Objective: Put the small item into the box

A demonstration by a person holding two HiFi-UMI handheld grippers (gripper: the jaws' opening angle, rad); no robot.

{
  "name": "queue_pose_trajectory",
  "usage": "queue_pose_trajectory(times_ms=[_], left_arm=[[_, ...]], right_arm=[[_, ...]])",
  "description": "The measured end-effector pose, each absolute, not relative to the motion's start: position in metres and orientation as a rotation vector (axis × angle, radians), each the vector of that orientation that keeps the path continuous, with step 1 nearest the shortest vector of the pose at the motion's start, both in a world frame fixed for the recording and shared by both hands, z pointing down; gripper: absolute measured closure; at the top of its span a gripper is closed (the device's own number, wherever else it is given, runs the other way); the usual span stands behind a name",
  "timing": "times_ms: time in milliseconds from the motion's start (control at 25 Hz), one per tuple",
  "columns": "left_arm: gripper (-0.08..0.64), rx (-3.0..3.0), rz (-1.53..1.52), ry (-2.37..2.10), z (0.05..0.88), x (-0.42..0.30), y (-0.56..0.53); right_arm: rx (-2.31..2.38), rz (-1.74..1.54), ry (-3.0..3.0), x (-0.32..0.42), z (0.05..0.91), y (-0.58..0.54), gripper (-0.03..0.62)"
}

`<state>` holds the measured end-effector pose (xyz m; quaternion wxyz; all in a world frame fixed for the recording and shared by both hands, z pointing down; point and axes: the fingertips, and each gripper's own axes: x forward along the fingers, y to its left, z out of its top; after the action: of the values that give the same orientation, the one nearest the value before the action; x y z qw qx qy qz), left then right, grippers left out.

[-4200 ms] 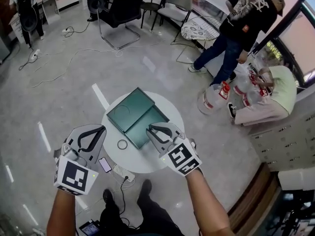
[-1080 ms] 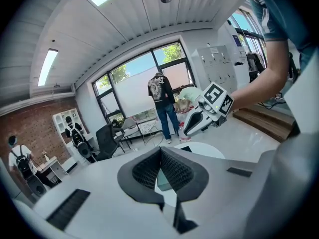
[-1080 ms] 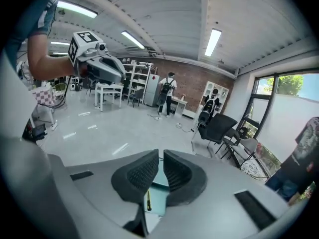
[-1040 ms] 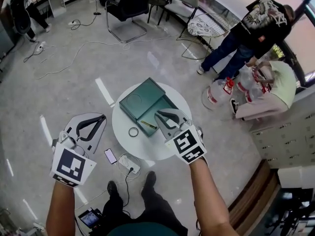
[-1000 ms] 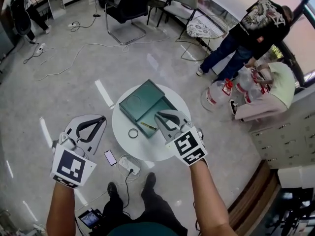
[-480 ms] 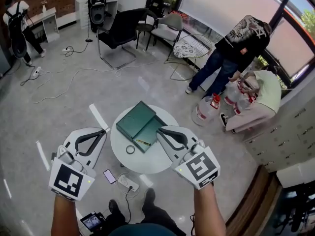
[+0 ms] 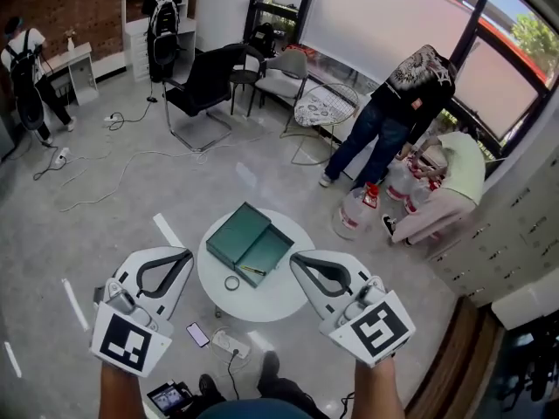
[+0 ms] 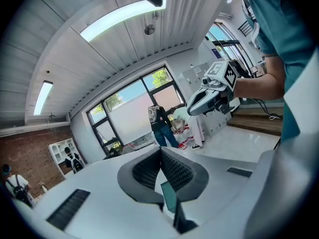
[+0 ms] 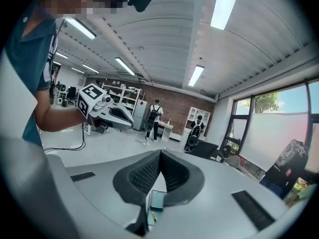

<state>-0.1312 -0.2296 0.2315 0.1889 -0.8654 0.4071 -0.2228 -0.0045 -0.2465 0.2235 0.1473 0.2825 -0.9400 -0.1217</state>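
1. Both grippers are hanging high above the round table (image 7: 281, 297). The left gripper (image 7: 187, 252) and the right gripper (image 7: 293, 257) are each pressing their jaws tip to tip, with nothing between them.
2. The small gold item (image 7: 253, 271) seems to be lying already in the open half of the green box (image 7: 265, 251), close to its near edge. Its long axis is running roughly along that edge. It is sitting below and between the grippers, somewhat nearer the right one.
3. A ring (image 7: 231, 282) is resting on the table just beside the box, slightly toward the left gripper. If it too is meant for the box, I am judging the left gripper handier.
4. Open room is lying all around the box. The ring is sitting not far from the table's near rim, so any descent is calling for a straight drop, with the jaws opening first.
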Motion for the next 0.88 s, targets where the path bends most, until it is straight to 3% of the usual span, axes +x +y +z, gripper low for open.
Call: queue_pose_trajectory(times_ms=[880], left_arm=[[0.541,-2.446,-0.582,1.095,0.227,-0.16,-0.148]], right_arm=[[0.898,-0.353,-2.598,-0.021,0.216,-0.163,0.554]])
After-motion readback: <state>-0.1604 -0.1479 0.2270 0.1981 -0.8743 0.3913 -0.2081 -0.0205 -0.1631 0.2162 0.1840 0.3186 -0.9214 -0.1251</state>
